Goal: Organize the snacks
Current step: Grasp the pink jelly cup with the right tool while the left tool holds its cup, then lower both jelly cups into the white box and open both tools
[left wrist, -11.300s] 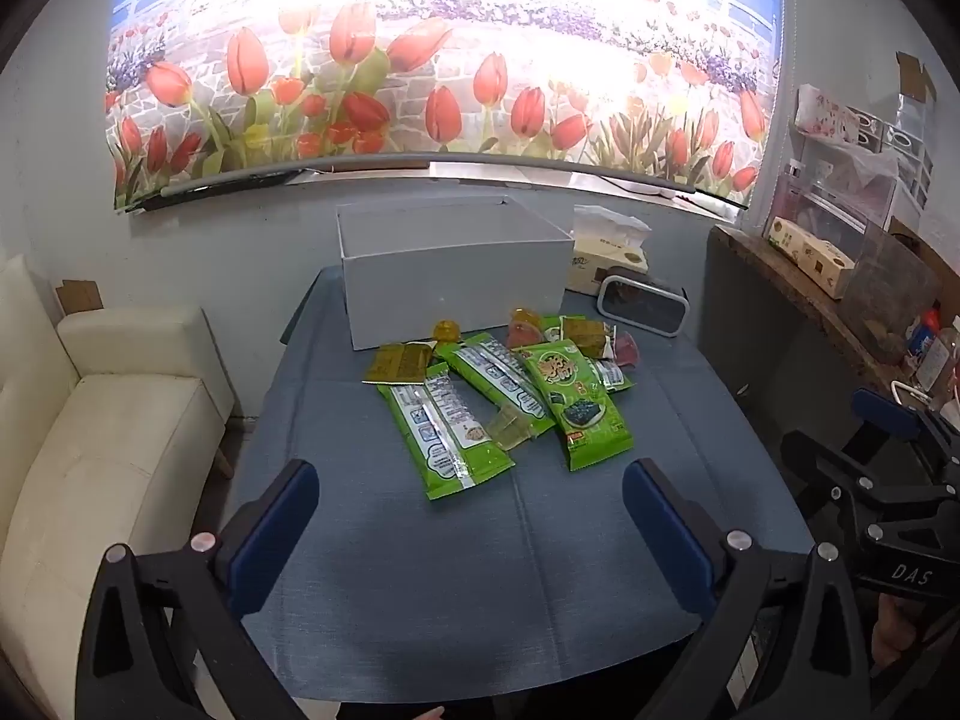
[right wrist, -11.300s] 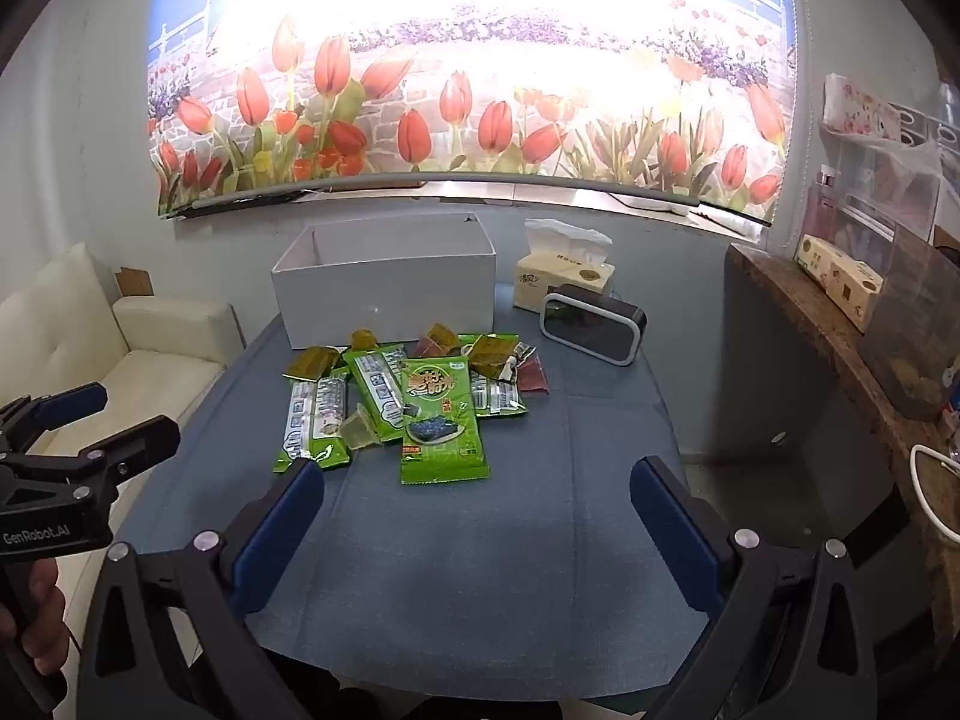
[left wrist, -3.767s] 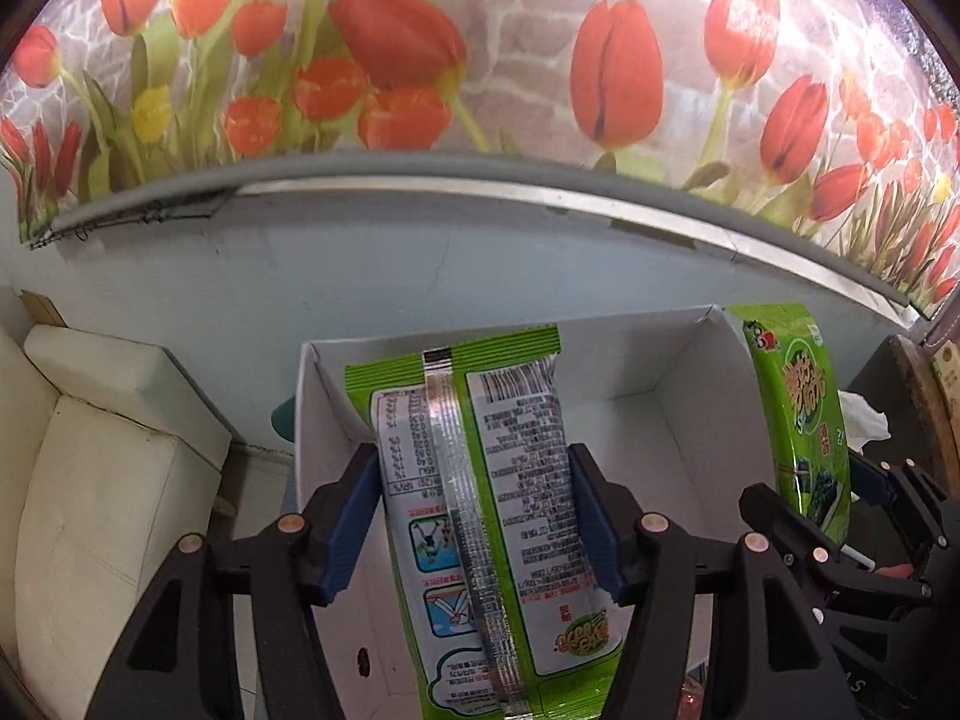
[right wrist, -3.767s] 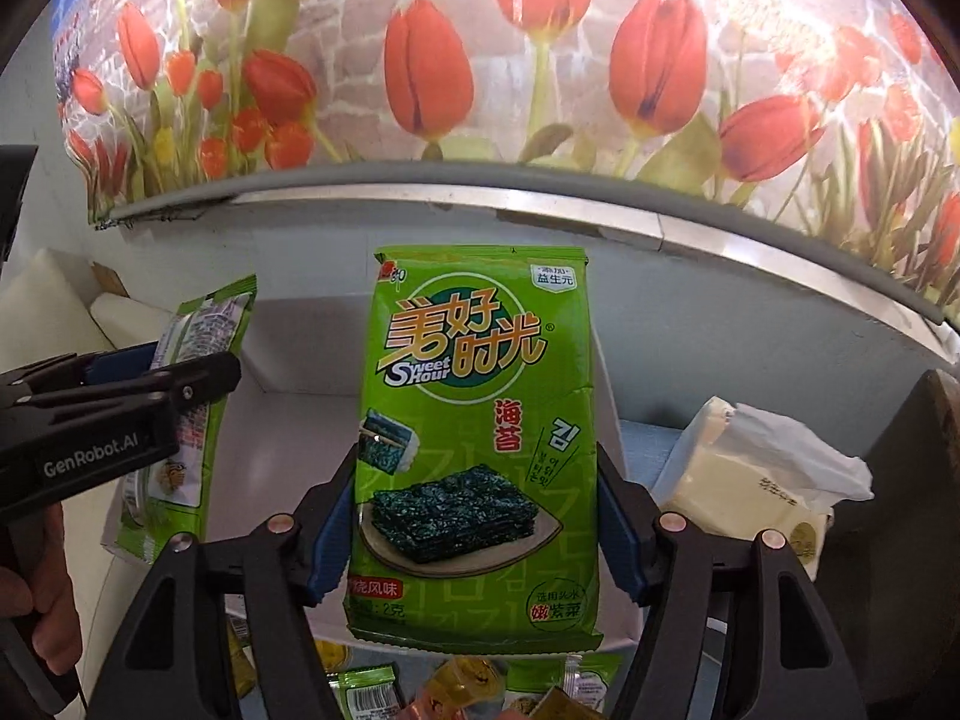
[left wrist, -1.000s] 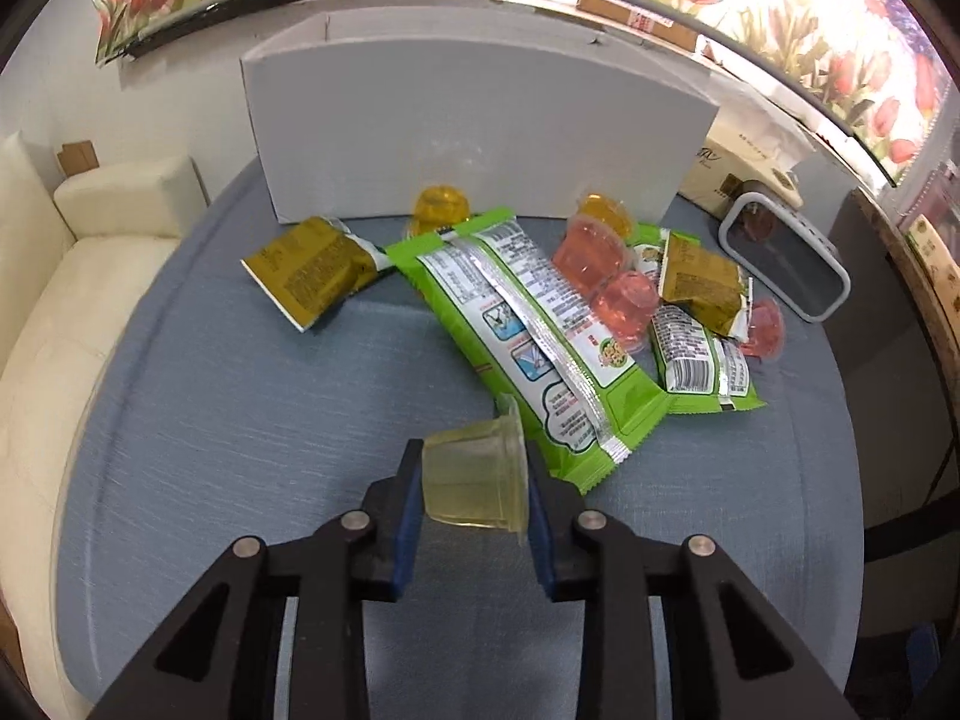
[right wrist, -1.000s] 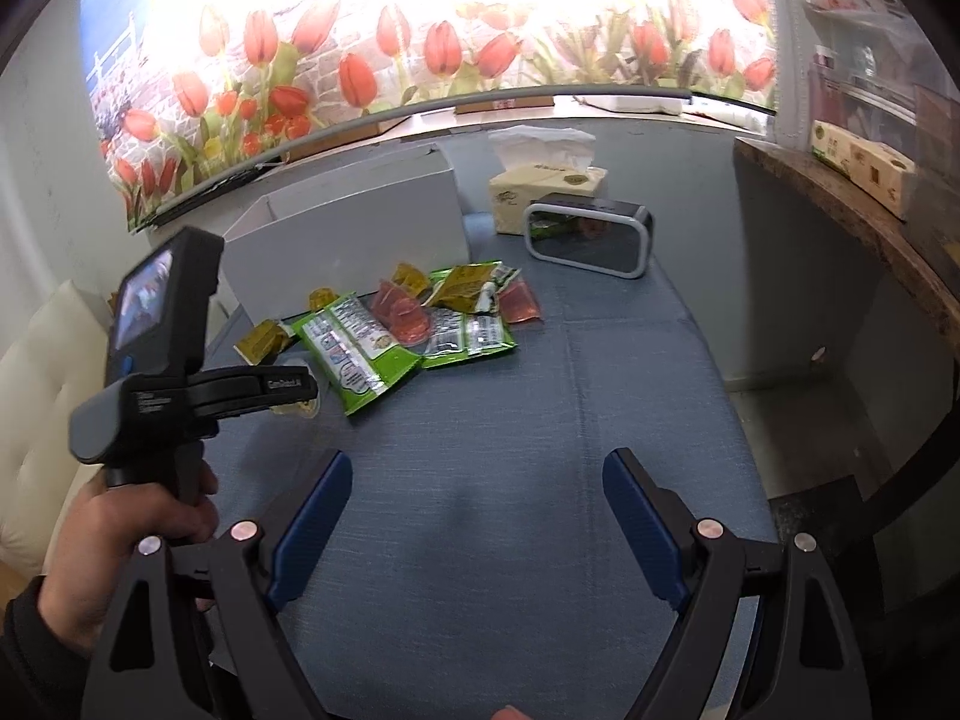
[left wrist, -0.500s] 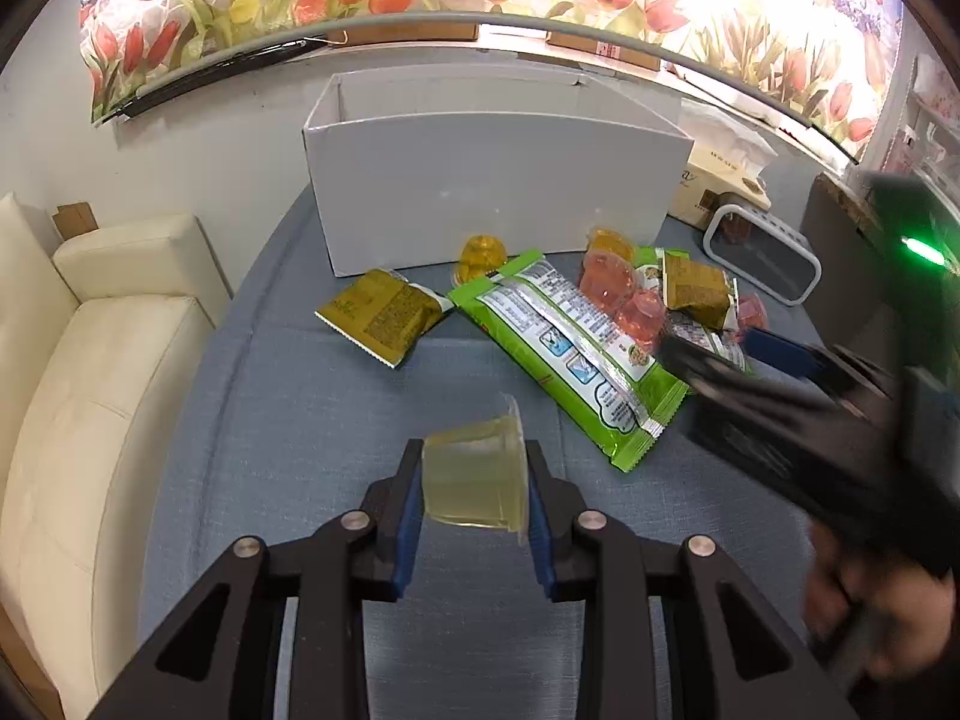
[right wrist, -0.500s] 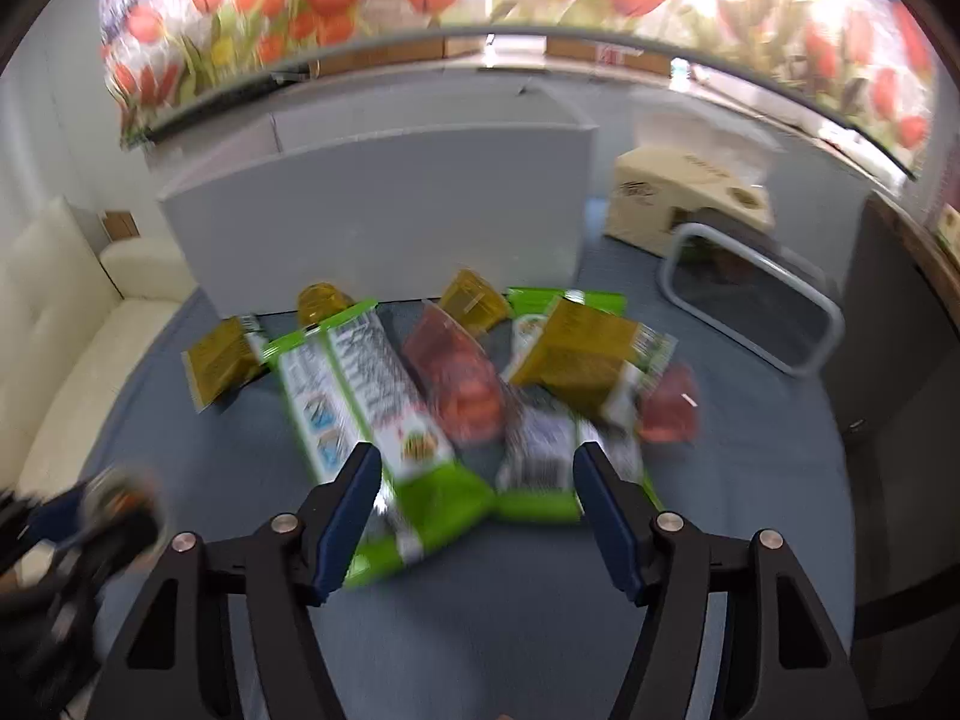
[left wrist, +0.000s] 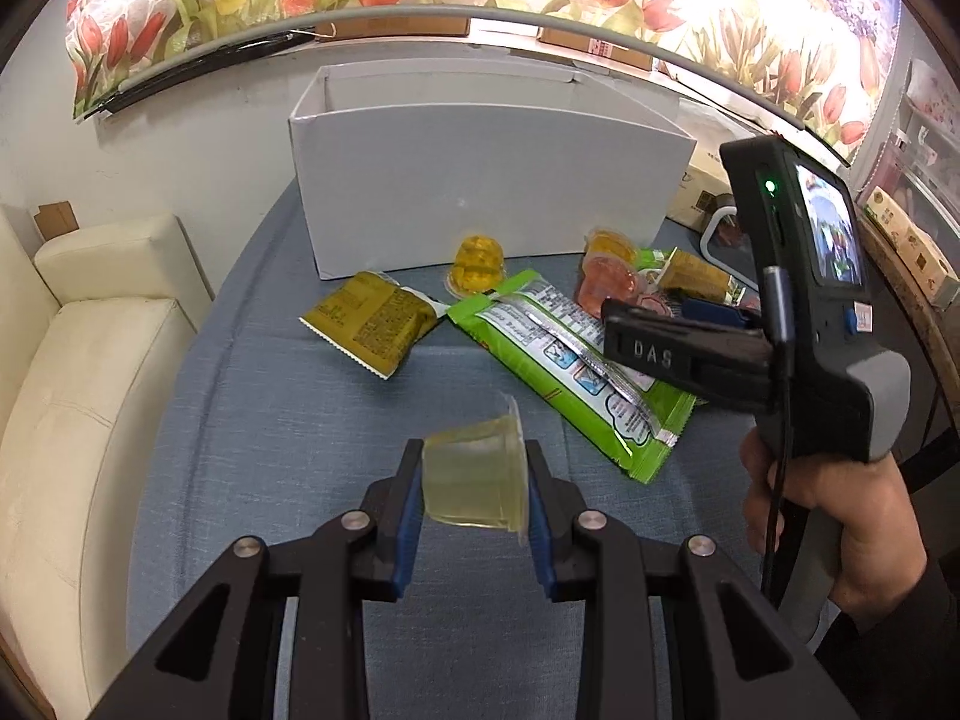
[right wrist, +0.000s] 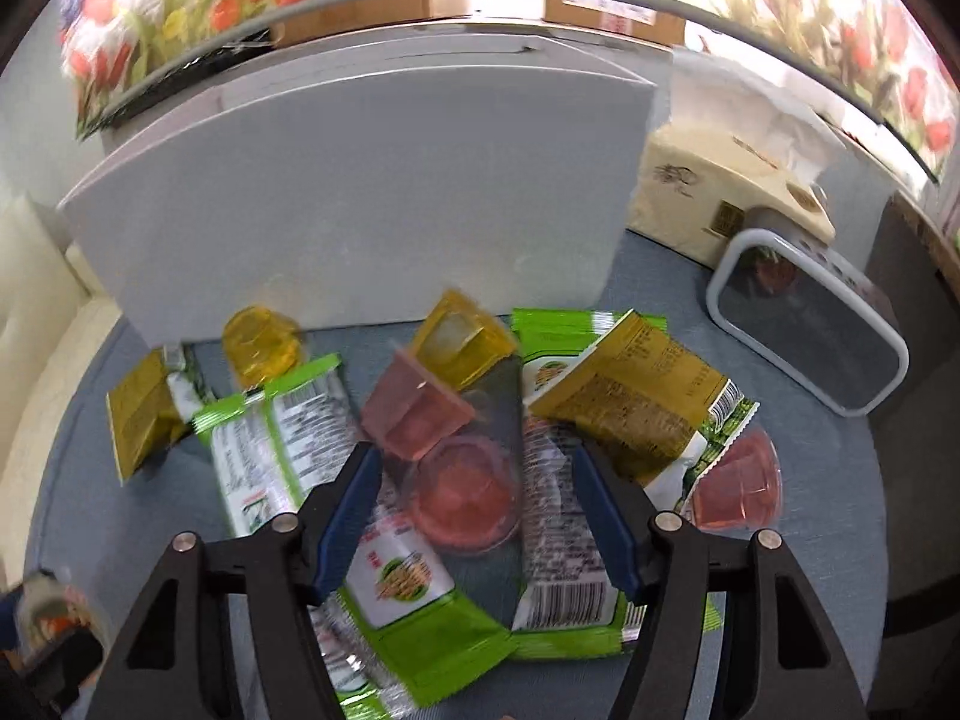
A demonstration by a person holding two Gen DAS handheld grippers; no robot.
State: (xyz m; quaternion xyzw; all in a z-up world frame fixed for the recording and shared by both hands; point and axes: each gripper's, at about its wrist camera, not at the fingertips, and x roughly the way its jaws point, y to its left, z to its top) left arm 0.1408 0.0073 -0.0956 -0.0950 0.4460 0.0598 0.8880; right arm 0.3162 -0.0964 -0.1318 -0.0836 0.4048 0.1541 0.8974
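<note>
Snacks lie in a loose heap on the blue woven cloth of the table (left wrist: 252, 420), just in front of the white cardboard box (left wrist: 480, 192) that stands at the table's far edge. We hold a pale yellow jelly cup (left wrist: 474, 480), translucent and tapered, clamped on its side between the blue pads of our left gripper (left wrist: 474, 498), above bare cloth near the front edge. Our right gripper (right wrist: 477, 510) hangs over the heap with its jaws spread wide, and between them sits a round pink jelly cup (right wrist: 465, 501) with a clear film lid, resting on a glossy green packet (right wrist: 384, 588). Beside it we see a tilted pink cup (right wrist: 414, 414), an amber cup (right wrist: 462, 342), a crinkled olive sachet (right wrist: 636, 402), another green packet (right wrist: 564, 570) and a rounded mirror (right wrist: 810, 336) toward the right edge.
</note>
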